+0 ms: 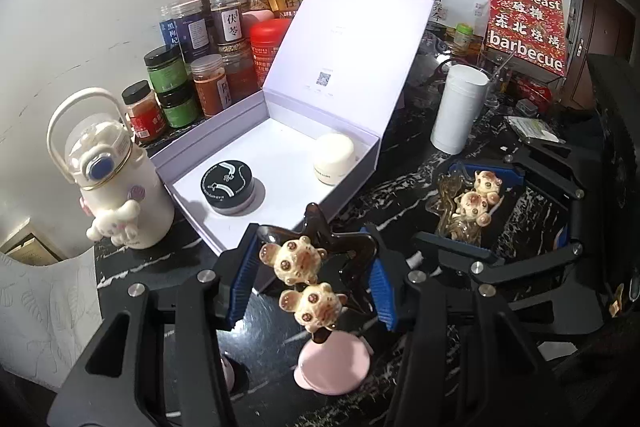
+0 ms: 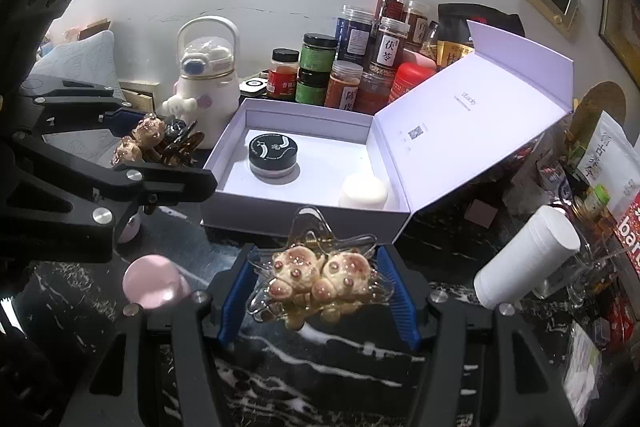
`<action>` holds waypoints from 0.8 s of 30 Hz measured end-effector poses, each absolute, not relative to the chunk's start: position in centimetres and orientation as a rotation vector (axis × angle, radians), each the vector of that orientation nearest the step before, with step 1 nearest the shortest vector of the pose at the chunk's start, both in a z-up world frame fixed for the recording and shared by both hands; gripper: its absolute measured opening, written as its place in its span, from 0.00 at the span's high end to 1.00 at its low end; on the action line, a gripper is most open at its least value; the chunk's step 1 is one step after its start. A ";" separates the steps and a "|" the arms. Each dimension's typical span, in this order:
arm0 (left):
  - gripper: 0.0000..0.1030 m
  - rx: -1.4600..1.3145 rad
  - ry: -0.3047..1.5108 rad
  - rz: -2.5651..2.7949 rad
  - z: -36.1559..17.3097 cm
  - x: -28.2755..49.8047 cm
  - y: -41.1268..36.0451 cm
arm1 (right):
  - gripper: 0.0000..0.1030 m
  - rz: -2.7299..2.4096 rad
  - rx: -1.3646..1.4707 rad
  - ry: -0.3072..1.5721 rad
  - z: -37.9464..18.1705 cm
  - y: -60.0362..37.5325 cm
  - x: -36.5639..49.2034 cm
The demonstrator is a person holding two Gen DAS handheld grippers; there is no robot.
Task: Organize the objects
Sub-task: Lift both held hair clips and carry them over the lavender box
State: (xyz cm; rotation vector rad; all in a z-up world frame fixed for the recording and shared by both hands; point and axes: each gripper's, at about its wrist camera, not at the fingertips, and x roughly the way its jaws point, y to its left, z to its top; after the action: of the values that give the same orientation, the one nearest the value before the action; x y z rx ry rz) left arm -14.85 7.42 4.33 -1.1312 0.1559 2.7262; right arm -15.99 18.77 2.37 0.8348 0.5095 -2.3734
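Dark brown star-shaped hair claw with cream bear charms [image 1: 308, 275] clamped between blue pads of left gripper [image 1: 308, 283]. Clear star-shaped claw with same charms [image 2: 320, 277] pinched in right gripper [image 2: 320, 287], jaws part-closed around it. Both carried above black white-veined marble counter [image 2: 304, 379], near open white gift box [image 2: 308, 205] holding black-lidded jar [image 2: 273, 157] and white jar [image 2: 364, 191]; box judged destination. White wall and spice jars [image 1: 200, 67] behind.

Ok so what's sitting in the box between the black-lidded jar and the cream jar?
Nothing: in both wrist views the white box floor is bare between the black-lidded jar and the cream jar.
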 end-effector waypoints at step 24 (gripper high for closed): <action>0.53 -1.204 0.137 2.727 1.4 -23.8 4.4 | 0.40 -2.365 0.838 0.542 1.3 15.4 -24.8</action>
State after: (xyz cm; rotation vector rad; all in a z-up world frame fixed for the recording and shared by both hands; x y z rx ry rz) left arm -23.85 4.43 1.38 -1.2045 0.1366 2.7269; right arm -24.75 15.45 1.31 0.8381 0.5417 -2.3653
